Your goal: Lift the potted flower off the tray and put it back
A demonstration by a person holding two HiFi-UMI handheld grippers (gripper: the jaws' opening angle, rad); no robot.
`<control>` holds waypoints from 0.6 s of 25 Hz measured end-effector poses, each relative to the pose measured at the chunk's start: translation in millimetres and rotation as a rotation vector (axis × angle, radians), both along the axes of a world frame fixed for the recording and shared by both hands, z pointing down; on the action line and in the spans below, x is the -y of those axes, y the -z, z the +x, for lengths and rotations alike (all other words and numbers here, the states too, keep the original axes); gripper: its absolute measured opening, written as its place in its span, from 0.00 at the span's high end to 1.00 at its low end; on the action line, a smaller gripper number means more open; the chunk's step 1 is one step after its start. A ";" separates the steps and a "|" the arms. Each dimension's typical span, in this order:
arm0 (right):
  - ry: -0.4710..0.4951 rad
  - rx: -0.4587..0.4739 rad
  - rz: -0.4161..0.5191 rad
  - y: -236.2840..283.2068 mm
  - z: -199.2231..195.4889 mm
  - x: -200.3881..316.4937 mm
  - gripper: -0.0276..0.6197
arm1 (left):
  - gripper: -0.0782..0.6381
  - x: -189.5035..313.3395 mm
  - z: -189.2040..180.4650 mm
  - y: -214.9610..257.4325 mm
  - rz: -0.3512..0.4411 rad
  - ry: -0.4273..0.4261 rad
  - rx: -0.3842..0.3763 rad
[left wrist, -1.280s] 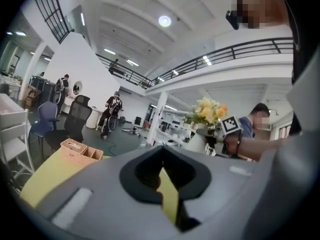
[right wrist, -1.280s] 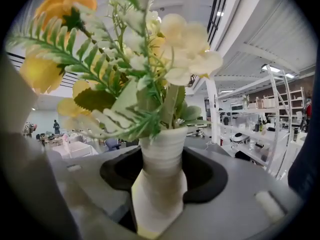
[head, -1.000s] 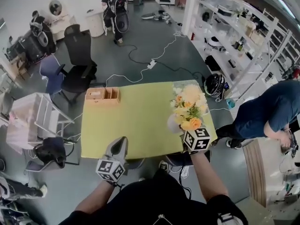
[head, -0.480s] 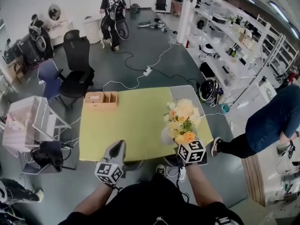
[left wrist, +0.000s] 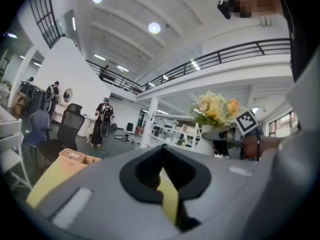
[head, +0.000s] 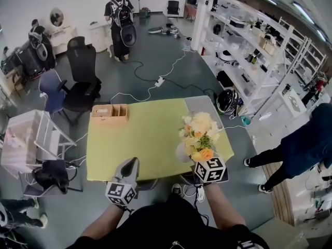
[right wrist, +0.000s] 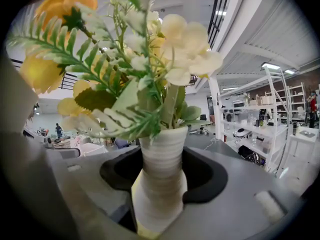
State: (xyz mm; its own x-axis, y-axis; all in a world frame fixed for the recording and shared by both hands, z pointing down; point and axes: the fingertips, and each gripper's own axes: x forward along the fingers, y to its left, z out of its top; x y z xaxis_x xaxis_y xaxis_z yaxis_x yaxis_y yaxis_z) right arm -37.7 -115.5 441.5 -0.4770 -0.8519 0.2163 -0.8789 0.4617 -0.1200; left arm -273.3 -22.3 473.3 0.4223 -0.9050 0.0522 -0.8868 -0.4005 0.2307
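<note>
The potted flower point(head: 198, 134), yellow and cream blooms in a white ribbed vase point(right wrist: 161, 169), is over the near right part of the yellow table point(head: 145, 134). My right gripper point(head: 193, 157) is shut on the vase's waist. The grey tray point(head: 201, 106) lies bare at the table's far right corner, beyond the flowers. Whether the vase's base touches the table I cannot tell. My left gripper point(head: 132, 165) hangs at the table's near edge, left of the flowers, jaws together and holding nothing point(left wrist: 162, 171). From the left gripper view the flowers point(left wrist: 216, 109) show off to the right.
A wooden box point(head: 110, 111) with compartments sits at the table's far left corner. A white cart point(head: 31, 136) and office chairs point(head: 78, 71) stand to the left, shelving point(head: 259, 51) to the right. One person point(head: 306, 144) stands by the right side, another point(head: 118, 17) far back. Cables cross the floor.
The right gripper has carried the potted flower off the tray toward the table's near edge, uncovering the tray. The left gripper stays about where it was.
</note>
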 end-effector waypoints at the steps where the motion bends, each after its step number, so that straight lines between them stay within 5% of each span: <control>1: 0.000 0.001 0.000 0.4 -0.7 -0.5 0.59 | 0.88 -1.0 1.1 3.1 0.012 -0.014 -0.026; 4: 0.001 -0.001 0.003 -0.3 -2.6 -1.5 0.59 | 0.88 -3.6 2.9 7.7 0.032 -0.043 -0.099; 15: 0.008 -0.013 0.000 -1.4 -5.6 -0.7 0.58 | 0.88 0.6 -6.2 -2.9 -0.012 -0.005 -0.079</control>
State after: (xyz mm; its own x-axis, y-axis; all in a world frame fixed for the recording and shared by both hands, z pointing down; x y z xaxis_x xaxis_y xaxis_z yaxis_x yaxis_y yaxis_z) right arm -43.3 -114.8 442.9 -0.4808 -0.8482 0.2222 -0.8768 0.4686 -0.1083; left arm -279.5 -22.9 476.2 0.4298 -0.9024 0.0296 -0.8636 -0.4013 0.3052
